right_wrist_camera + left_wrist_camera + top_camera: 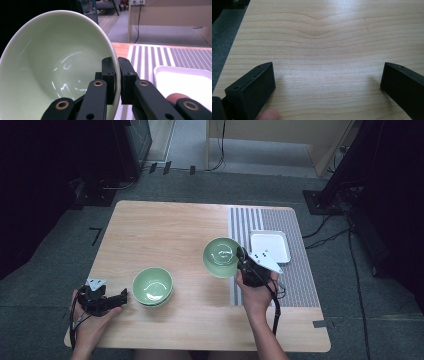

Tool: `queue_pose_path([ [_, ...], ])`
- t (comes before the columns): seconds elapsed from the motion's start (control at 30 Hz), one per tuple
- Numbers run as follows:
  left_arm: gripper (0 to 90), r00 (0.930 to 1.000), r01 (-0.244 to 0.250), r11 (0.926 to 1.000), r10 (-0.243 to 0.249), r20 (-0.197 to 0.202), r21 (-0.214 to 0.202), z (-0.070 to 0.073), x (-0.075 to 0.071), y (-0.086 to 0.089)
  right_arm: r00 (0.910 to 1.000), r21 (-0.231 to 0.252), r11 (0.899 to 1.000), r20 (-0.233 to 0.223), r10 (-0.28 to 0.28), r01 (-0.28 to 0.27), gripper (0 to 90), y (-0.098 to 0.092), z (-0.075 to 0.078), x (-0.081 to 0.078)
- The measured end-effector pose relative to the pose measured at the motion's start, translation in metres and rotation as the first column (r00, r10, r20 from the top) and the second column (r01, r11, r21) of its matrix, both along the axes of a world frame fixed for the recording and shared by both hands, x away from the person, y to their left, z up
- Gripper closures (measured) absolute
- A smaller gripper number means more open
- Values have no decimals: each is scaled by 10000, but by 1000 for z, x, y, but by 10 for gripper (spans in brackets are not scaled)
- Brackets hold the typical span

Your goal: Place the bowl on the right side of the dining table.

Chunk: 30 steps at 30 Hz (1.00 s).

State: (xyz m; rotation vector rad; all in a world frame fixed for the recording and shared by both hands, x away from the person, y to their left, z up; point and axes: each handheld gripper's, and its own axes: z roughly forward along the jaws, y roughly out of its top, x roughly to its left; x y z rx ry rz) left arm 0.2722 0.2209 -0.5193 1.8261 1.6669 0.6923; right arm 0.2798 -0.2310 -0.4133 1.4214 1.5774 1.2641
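Note:
A pale green bowl [220, 256] is held up and tilted over the table's middle right; my right gripper [243, 258] is shut on its rim. In the right gripper view the bowl [50, 67] looms large and empty, its rim pinched between the two black jaws of the right gripper [117, 75]. Two more green bowls, stacked [152, 286], rest on the wood near the front left. My left gripper [119, 297] lies low just left of that stack, open. In the left gripper view its jaws stand wide apart over bare wood [324, 50], nothing between them at the left gripper [328, 77].
A white square tray [270, 246] sits on a grey striped mat [295, 285] at the table's right side; the tray [185, 80] lies right of the held bowl. The table's left edge [234, 47] is close to the left gripper. Cables and stands lie on the floor beyond.

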Motion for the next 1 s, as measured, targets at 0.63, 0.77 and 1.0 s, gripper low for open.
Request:
queue_pose_path([
  [0.63,0,10000,-37,10000,37,0,6,0,0,0,9915,98,9924,-458,-1218,1224,853,-56,-11,18],
  [0.77,0,10000,-36,10000,36,0,4,0,0,0,9873,191,9889,-627,-1457,1471,853,-69,-15,26],
  [1.0,0,10000,-38,10000,38,3,8,0,0,0,9756,224,9791,-921,-1993,2021,853,-87,-21,38],
])
